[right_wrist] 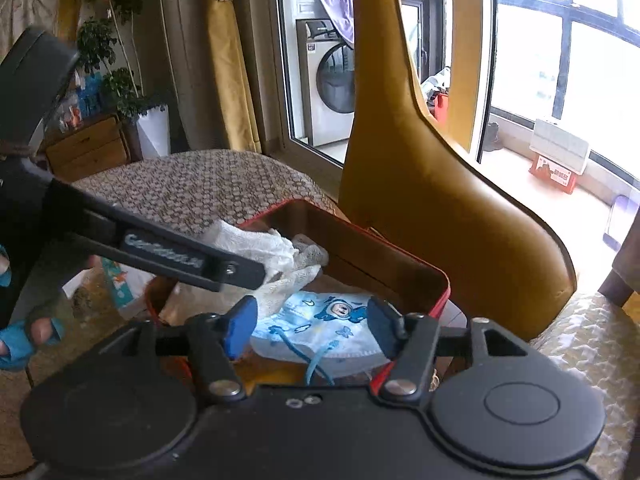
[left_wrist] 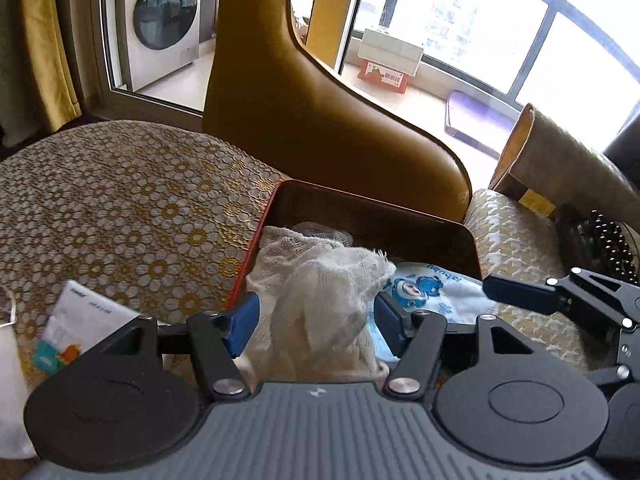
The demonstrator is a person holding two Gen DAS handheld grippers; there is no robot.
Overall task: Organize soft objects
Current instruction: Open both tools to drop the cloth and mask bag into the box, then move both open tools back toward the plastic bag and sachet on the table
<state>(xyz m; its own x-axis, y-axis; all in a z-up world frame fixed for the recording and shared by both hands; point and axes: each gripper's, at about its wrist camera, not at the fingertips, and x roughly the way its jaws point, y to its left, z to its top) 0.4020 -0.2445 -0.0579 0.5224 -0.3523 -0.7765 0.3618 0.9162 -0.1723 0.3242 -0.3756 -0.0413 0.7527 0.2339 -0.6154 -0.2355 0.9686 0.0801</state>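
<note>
A red-rimmed brown box (left_wrist: 384, 216) stands on the patterned table. A white gauze cloth (left_wrist: 320, 280) lies crumpled in it beside a child's face mask (left_wrist: 428, 288) with a blue cartoon print. My left gripper (left_wrist: 316, 322) is open, its blue pads either side of the cloth, just above it. In the right wrist view the box (right_wrist: 400, 252), the cloth (right_wrist: 272, 256) and the mask (right_wrist: 316, 320) show too. My right gripper (right_wrist: 312, 326) is open over the mask, near the box's front edge. The left gripper's arm crosses the left of this view.
A tall mustard chair back (left_wrist: 304, 120) rises right behind the box. A paper packet (left_wrist: 76, 328) and a white mask (left_wrist: 8, 380) lie on the lace tablecloth (left_wrist: 120, 208) at left. A cushion (left_wrist: 568, 168) and dark beads (left_wrist: 612, 244) sit at right.
</note>
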